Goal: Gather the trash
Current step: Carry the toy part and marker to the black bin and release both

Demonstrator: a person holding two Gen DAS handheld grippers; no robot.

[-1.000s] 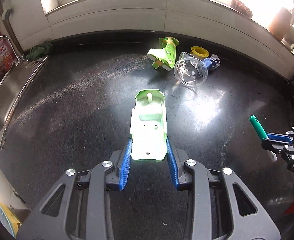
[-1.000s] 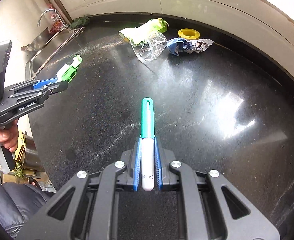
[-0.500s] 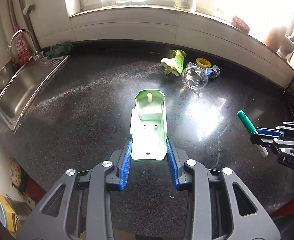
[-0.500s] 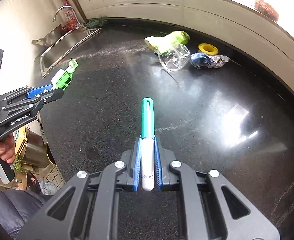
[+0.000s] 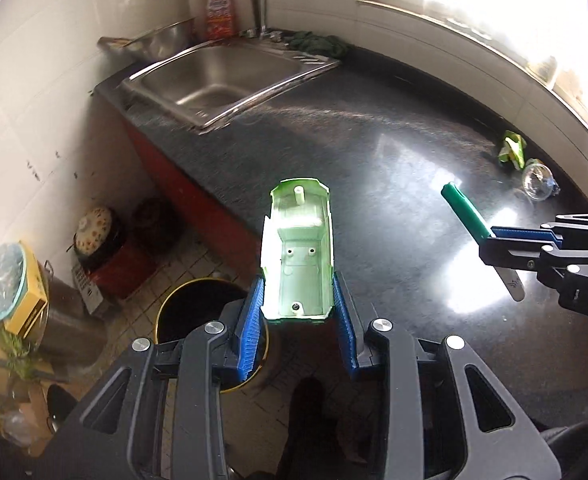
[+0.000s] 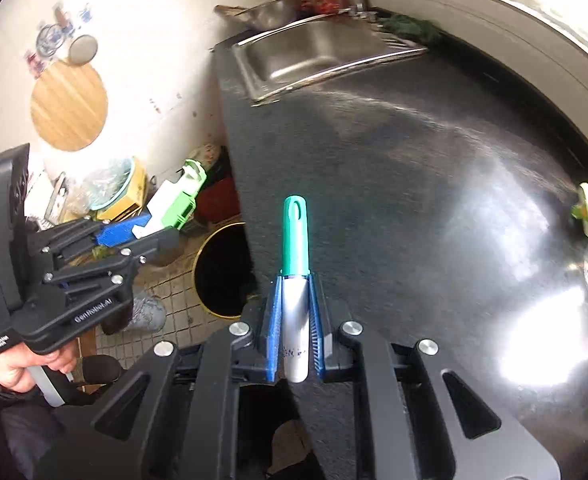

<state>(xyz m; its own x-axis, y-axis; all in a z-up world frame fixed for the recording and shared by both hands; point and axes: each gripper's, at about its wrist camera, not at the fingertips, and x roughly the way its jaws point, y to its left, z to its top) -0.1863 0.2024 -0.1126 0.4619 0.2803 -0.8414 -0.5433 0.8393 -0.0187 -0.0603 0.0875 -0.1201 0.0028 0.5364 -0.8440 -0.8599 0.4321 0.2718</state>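
Observation:
My left gripper (image 5: pixel 298 284) is shut on a light green plastic shell (image 5: pixel 299 248) and holds it in the air past the counter's edge, above a black round bin with a yellow rim (image 5: pixel 198 300) on the floor. It also shows in the right wrist view (image 6: pixel 162 224). My right gripper (image 6: pixel 295 292) is shut on a marker with a green cap (image 6: pixel 295 264), over the counter edge; the bin (image 6: pixel 220 268) lies below to its left. The marker also shows in the left wrist view (image 5: pixel 468 212). A green wrapper (image 5: pixel 512 152) and a clear cup (image 5: pixel 538 186) lie far on the black counter (image 5: pixel 374 152).
A steel sink (image 5: pixel 218 80) with a tap sits at the counter's far left end, a green rag (image 5: pixel 318 42) beside it. Pots, a yellow box (image 5: pixel 28 300) and clutter stand on the tiled floor left of the bin. A round wooden board (image 6: pixel 68 106) hangs on the wall.
Both grippers have swung left and back from over the counter toward its edge, still holding their items. The floor bin has come into view below the left gripper.

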